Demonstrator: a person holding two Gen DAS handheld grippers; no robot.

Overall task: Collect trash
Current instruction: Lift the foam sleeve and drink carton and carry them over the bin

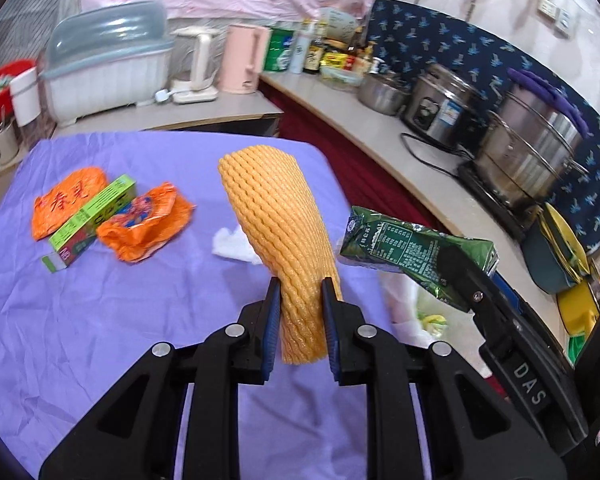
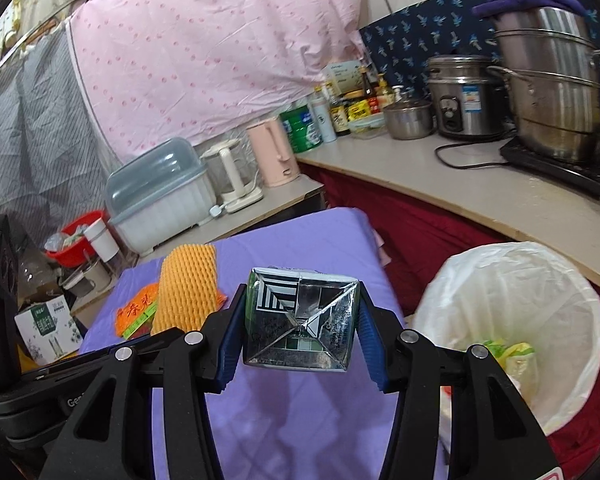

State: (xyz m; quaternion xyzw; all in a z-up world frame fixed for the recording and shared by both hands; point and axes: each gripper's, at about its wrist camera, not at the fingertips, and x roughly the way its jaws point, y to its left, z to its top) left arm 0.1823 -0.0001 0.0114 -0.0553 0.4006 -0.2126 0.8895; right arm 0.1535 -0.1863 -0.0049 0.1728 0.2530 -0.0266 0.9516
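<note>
left wrist view: left gripper [image 1: 300,280] pinching yellow foam net sleeve [image 1: 278,216] near its lower end, long axis running up and away from the pads, clear of purple cloth [image 1: 100,340]. right gripper [image 1: 466,280] alongside at right, clamped on green drink carton [image 1: 400,246]. still on cloth: orange wrappers [image 1: 72,200], green box [image 1: 94,218], white tissue [image 1: 232,244]. right wrist view: right gripper [image 2: 302,320] pressed on both sides of drink carton [image 2: 300,320], folded end toward lens, long axis straight ahead. white-lined bin [image 2: 512,320] just right of and below these tongs, open mouth up, some scraps inside. foam sleeve [image 2: 184,292] off to left, farther from bin. right hand judged nearer: short swing right and a drop; left must cross over.
</note>
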